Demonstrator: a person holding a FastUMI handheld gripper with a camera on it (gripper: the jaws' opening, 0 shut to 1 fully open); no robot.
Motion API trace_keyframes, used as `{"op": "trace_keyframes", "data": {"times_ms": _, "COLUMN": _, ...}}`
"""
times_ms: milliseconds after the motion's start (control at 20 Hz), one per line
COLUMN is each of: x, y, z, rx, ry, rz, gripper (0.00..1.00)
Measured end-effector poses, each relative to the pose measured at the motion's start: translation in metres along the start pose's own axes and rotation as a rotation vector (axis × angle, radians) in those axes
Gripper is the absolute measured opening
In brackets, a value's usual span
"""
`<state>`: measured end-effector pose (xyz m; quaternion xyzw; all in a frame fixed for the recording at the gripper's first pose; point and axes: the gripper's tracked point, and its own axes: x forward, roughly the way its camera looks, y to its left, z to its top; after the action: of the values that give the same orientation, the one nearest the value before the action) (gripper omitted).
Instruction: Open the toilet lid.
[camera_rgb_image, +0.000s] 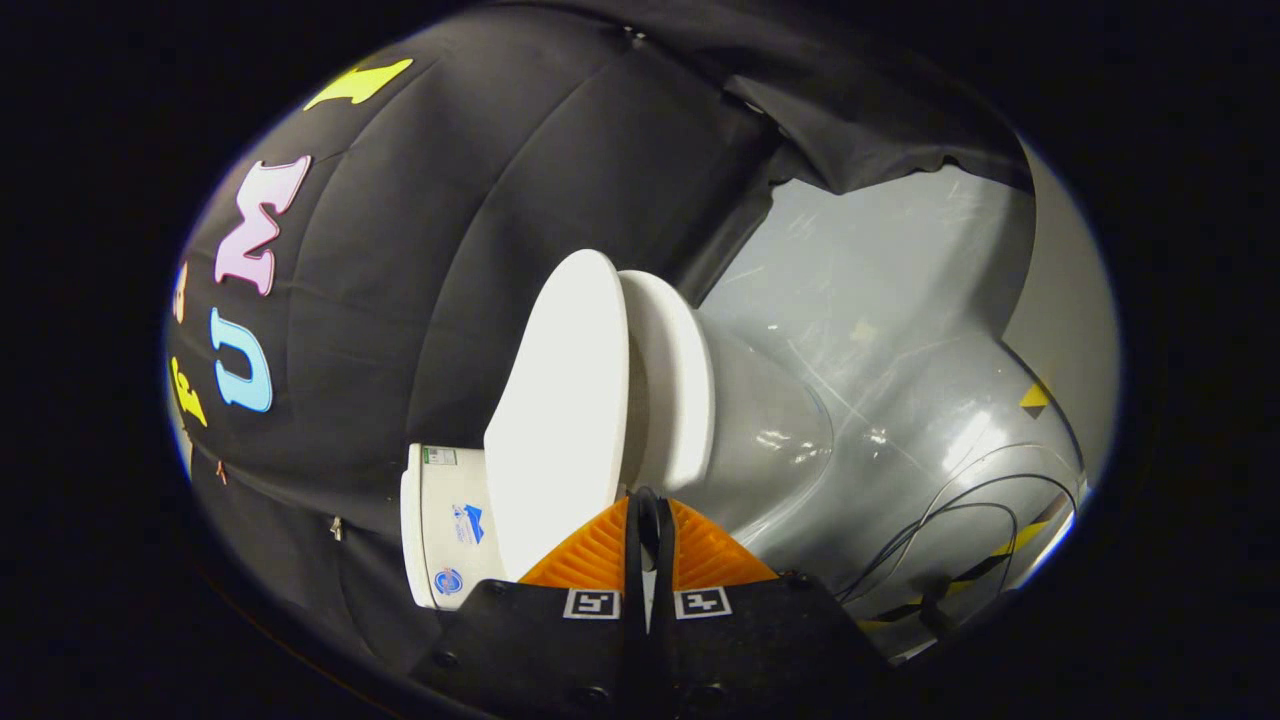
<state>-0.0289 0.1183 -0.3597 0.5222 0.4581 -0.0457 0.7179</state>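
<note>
The view is rolled to one side, so the white toilet looks as if it lies sideways. Its lid (560, 420) stands slightly off the seat (675, 385), and a narrow dark gap shows between them. The bowl (770, 440) is beyond the seat, and the tank (440, 520) with stickers is behind the lid. My gripper (646, 520) is shut. Its fingers (600, 550) are pressed together, and their tips sit at the side edge of the lid, right at the gap. I see nothing held between them.
The grey glossy floor (900, 330) spreads around the bowl. Black cables (960, 520) and yellow-black tape (1010, 550) lie on it near the fingers. A black cloth wall (450, 230) stands close behind the tank and lid.
</note>
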Motion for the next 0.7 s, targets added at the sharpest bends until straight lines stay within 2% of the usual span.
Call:
{"op": "trace_keyframes", "data": {"times_ms": 200, "x": -0.013, "y": 0.020, "z": 0.002, "rx": -0.004, "ry": 0.003, "rz": 0.016, "gripper": 0.05}}
{"op": "trace_keyframes", "data": {"times_ms": 400, "x": -0.028, "y": 0.048, "z": 0.004, "rx": -0.013, "ry": -0.002, "rz": 0.072, "gripper": 0.05}}
{"op": "trace_keyframes", "data": {"times_ms": 700, "x": -0.057, "y": 0.129, "z": -0.003, "rx": -0.165, "ry": 0.002, "rz": 0.189, "gripper": 0.05}}
